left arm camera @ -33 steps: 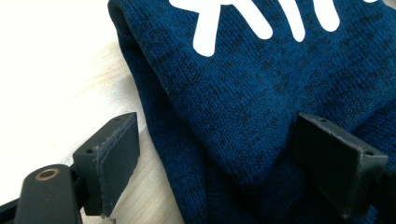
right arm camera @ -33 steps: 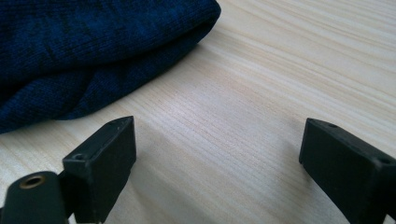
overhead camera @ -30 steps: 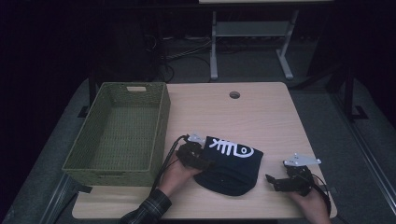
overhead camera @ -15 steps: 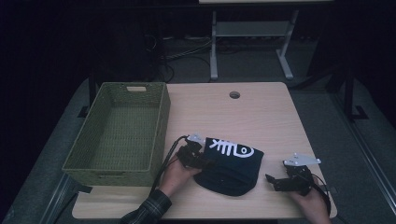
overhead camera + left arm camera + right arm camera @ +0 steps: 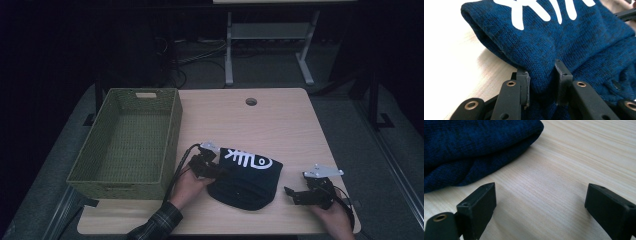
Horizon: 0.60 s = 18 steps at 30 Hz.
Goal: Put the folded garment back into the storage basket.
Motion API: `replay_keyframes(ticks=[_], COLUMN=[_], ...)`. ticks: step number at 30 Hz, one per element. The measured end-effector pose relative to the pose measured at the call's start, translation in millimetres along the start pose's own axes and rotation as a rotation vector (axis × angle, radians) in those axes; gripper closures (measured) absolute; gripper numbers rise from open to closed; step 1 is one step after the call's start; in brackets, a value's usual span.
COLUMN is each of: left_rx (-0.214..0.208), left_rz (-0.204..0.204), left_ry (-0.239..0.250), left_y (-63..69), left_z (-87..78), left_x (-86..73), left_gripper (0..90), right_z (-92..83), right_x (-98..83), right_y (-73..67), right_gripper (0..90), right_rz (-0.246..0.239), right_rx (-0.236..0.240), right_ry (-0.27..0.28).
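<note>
The dark blue knitted garment point(image 5: 247, 177) lies crumpled on the near half of the worktop point(image 5: 280, 125), a little right of the basket, with a white fish-bone print point(image 5: 245, 160) showing on its far side. In the left gripper view the knit point(image 5: 564, 37) bulges up between the two black fingers point(image 5: 523, 82), and a fold of it is pinched there: the fingers have just been closing, and now they are clamped on the garment's left edge. From the high view the left gripper point(image 5: 220, 172) sits right at that left edge, with the person's left hand point(image 5: 187, 185) behind it and a plaid sleeve point(image 5: 157, 225) coming in from the near side. A black cable point(image 5: 177, 167) loops from the gripper toward the basket.

Over to the right, the right gripper point(image 5: 292, 195) rests low on the worktop, near the garment's right edge but apart from it. In the right gripper view its fingers point(image 5: 477, 205) stand wide apart with bare wood between them, and the garment's rounded hem point(image 5: 486, 150) lies just beyond the left one, not touching. A grey three-cornered plate point(image 5: 322, 171) tops that gripper, and the right hand point(image 5: 330, 215) holds it from the near edge.

On the left side of the worktop stands the green woven basket point(image 5: 172, 135), long side running near to far, its right wall close to the left gripper. A round cable hole point(image 5: 251, 102) sits at the far middle of the worktop. Beyond it, on the dark floor, stand the white legs of another desk point(image 5: 267, 45).
</note>
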<state>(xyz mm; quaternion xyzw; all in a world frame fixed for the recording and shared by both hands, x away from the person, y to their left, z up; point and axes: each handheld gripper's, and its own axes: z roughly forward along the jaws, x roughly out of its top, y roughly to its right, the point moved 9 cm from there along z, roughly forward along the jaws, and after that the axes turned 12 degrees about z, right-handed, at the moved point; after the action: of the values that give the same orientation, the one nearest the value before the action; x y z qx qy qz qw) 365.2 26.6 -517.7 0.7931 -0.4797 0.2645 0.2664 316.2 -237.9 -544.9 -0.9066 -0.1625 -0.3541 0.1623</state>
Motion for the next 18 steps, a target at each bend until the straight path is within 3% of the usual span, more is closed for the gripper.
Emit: replay_keyframes(ticks=[4, 11, 18], left_rx=[-0.005, -0.005, -0.002], left_rz=[-0.007, 0.027, 0.047], left_ry=[0.004, 0.001, 0.029], left_y=[1.2, 10.0, 17.8], left_z=[-3.7, -17.1, -35.2], left_x=[4.0, 14.8, 31.8], left_gripper=[71.1, 71.5, 71.6], right_z=[0.0, 0.0, 0.0], right_x=[0.0, 0.0, 0.0], right_y=[0.0, 0.0, 0.0], right_gripper=[10.0, 10.0, 10.0], right_rz=[0.000, 0.000, 0.000], right_rx=[0.000, 0.000, 0.000], right_ry=[0.000, 0.000, 0.000])
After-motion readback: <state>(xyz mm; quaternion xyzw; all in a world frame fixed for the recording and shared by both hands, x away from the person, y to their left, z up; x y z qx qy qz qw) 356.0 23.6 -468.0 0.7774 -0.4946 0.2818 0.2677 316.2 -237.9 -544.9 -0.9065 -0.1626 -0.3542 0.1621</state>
